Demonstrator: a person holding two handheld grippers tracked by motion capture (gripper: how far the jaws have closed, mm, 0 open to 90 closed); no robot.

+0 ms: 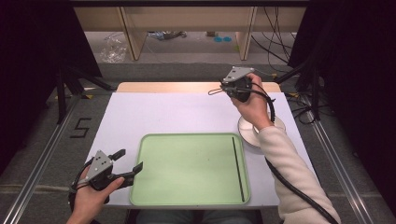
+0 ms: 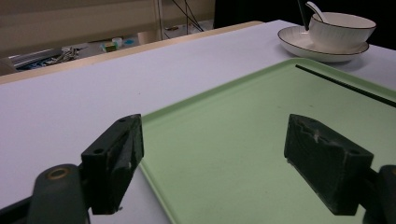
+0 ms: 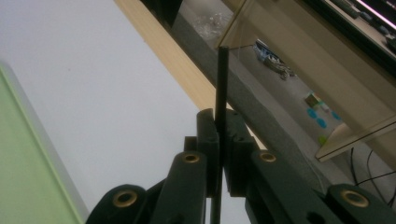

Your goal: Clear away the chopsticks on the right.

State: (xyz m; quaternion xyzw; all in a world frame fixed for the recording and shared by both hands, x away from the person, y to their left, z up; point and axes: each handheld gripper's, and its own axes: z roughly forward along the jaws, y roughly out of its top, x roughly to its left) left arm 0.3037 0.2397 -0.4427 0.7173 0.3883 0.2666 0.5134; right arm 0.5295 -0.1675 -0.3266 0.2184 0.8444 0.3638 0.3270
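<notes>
The right claw [image 3: 219, 140] is pressed together on a thin black chopstick [image 3: 222, 84], which runs up between its jaws and sticks out well past their tips, above the far edge of the white table [image 1: 187, 114]. In the high view this right claw [image 1: 218, 91] is held up over the table's far right part, with a white ribbed ceramic bowl [image 2: 341, 29] on its white saucer [image 2: 299, 43] below and behind it, partly hidden by the person's wrist. A second black chopstick [image 1: 238, 168] lies in the pale green plastic tray [image 1: 187, 168], along the tray's right side, nearer the person than the right claw. The left claw [image 1: 127, 163] rests at the tray's near left corner, its jaws spread wide with nothing between them; ahead of it lie the tray floor and, further off, the bowl.
</notes>
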